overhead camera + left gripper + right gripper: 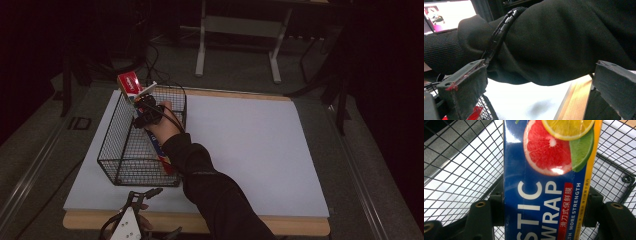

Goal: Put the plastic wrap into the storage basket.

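A long blue plastic-wrap box with a red end lies slanted in the black wire basket. Its red end pokes above the basket's far rim. My right gripper reaches into the basket and is shut on the box near its upper half. In the right gripper view both jaws of the right gripper press the sides of the box, with citrus slices printed on it. My left gripper hovers open at the table's front edge, and the left gripper has nothing between its jaws.
The basket stands at the left of a white board on a wooden table. The black sleeve of the right arm crosses close in front of the left gripper. A metal stand and cables lie on the floor beyond.
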Available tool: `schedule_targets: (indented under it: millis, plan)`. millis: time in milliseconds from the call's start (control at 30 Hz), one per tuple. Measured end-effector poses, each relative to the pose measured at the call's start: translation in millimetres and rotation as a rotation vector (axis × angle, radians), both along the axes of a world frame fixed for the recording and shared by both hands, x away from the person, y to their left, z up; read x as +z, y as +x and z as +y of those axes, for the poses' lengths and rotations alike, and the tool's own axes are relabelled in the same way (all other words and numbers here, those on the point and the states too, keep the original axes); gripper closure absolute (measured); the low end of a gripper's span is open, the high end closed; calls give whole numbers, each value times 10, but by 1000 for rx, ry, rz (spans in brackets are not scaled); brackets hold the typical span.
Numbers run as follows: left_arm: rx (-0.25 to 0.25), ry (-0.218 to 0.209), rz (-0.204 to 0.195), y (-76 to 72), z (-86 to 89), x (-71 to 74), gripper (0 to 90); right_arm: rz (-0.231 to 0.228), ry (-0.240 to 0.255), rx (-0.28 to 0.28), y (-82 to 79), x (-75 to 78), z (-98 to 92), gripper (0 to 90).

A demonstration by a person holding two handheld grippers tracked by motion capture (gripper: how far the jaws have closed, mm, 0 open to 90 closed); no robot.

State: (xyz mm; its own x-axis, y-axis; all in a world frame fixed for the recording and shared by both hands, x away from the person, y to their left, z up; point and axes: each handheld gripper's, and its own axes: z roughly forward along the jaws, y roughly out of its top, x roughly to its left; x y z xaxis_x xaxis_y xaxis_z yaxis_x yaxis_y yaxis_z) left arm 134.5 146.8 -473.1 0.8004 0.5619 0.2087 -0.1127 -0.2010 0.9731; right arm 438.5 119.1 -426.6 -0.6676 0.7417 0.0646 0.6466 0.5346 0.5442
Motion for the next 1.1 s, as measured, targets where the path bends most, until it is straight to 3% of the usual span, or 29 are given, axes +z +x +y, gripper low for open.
schedule_targets:
  millis: [233, 800, 1100]
  plan:
    - [-1, 4, 2, 1, -6, -2, 2, 5, 12, -1, 10, -9, -18, 385]
    - [-2, 7, 3, 1, -8, -2, 2, 20, -10, -40, 81, -30, -17, 372]
    - [-3, 7, 3, 1, -7, -3, 2, 19, 33, -31, 93, -24, -57, 331]
